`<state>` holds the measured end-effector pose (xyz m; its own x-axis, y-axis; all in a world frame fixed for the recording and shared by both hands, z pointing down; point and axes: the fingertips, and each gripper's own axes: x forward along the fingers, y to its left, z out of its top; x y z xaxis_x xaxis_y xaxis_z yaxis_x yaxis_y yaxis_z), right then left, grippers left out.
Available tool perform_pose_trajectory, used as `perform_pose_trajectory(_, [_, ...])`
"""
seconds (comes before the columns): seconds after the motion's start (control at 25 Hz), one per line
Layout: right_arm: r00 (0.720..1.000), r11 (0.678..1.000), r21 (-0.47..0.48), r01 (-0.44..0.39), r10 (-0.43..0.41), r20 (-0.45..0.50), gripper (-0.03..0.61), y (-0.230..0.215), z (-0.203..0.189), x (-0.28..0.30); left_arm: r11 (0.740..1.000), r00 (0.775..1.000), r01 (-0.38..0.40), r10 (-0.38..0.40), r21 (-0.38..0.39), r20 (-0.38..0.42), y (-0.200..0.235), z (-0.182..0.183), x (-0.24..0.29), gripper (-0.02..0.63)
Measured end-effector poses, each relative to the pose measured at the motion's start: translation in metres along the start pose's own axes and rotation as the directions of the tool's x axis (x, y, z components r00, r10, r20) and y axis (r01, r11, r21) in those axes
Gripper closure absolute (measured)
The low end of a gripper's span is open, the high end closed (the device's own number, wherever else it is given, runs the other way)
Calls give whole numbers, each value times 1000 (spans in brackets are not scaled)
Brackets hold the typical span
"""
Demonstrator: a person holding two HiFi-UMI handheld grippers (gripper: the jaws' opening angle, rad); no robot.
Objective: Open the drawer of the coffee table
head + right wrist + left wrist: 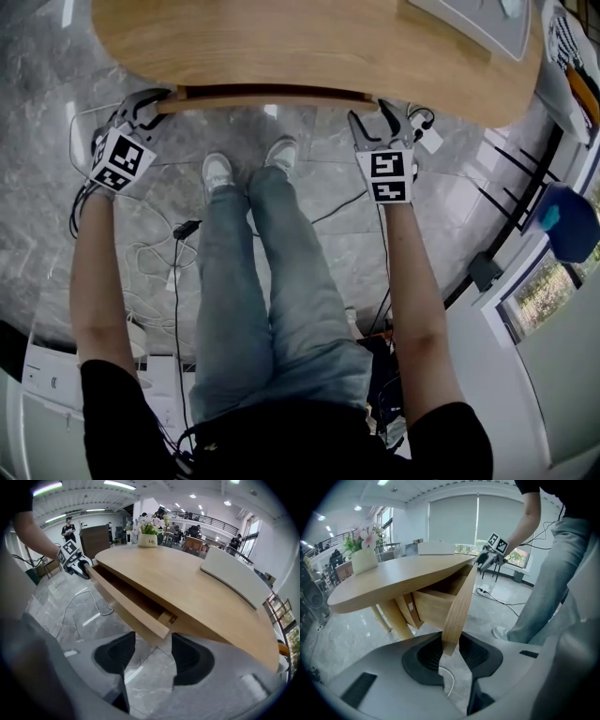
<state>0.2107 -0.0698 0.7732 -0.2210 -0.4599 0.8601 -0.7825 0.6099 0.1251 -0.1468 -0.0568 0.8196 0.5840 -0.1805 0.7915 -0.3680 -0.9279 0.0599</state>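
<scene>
Pinching one end of the drawer (pixel 459 606), left gripper (pixel 450 652) clamps its front; right gripper (pixel 153 645) jaws stand spread by the other corner, untouching.

Pretty bright and even on my feed. Ceiling strip lights (pixel 123 484) blow out a bit high above the jaws in the right gripper view, and soft daylight comes through the window blinds (pixel 454 522) far ahead in the left one. The glossy floor (pixel 323 178) shows glare streaks. The drawer (pixel 125 605) interior sits in shadow. Heavy fisheye, black corners, and everything nearest the jaws is soft.
</scene>
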Motion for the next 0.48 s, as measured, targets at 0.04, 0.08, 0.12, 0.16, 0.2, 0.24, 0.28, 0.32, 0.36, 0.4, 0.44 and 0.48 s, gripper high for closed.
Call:
perform_pose_trajectory(0.04, [1000, 1000, -20, -4, 4, 0, 342, 0, 0, 2, 1000, 1000, -2, 2, 0, -2, 0, 0, 0, 500])
perform_pose_trajectory(0.08, [1000, 999, -37, -5, 5, 2, 342, -1, 1, 4, 1000, 1000, -3, 3, 3, -1, 0, 2, 0, 499])
perform_pose_trajectory(0.12, [1000, 999, -54, -4, 5, 5, 344, -2, 3, 5, 1000, 1000, -2, 2, 10, 1, 1, 5, 0, 499])
perform_pose_trajectory(0.16, [1000, 997, -72, -3, 3, 8, 362, -2, 5, 6, 1000, 1000, -2, 2, 14, 1, 1, 7, 0, 499])
perform_pose_trajectory(0.2, [1000, 996, -91, -1, 1, 8, 387, -2, 6, 7, 1000, 1000, -4, 4, 11, -3, 1, 6, 1, 499])
perform_pose_trajectory(0.24, [1000, 994, -109, 1, 0, 6, 394, -1, 7, 7, 1000, 1000, -7, 7, 7, -8, 1, 4, 1, 499])
perform_pose_trajectory(0.28, [1000, 993, -121, 1, 0, 4, 396, -1, 8, 7, 1000, 1000, -10, 10, 6, -11, 1, 4, 2, 499])
perform_pose_trajectory(0.32, [1000, 992, -124, -1, 2, 5, 399, 0, 7, 7, 1000, 1000, -12, 12, 4, -14, 1, 4, 2, 499])
perform_pose_trajectory(0.36, [1000, 992, -122, -4, 4, 6, 402, 1, 7, 7, 1000, 1000, -15, 15, -4, -17, 1, 2, 3, 499])
perform_pose_trajectory(0.4, [1000, 993, -120, -6, 7, 6, 405, 1, 6, 7, 1000, 1000, -18, 17, -13, -19, 1, 0, 4, 497])
perform_pose_trajectory(0.44, [1000, 993, -121, -9, 10, 6, 407, 1, 6, 7, 1000, 1000, -19, 19, -19, -20, 1, -2, 4, 497])
perform_pose_trajectory(0.48, [1000, 992, -125, -11, 12, 6, 408, 1, 6, 7, 1000, 1000, -19, 19, -20, -22, 0, -3, 4, 497])
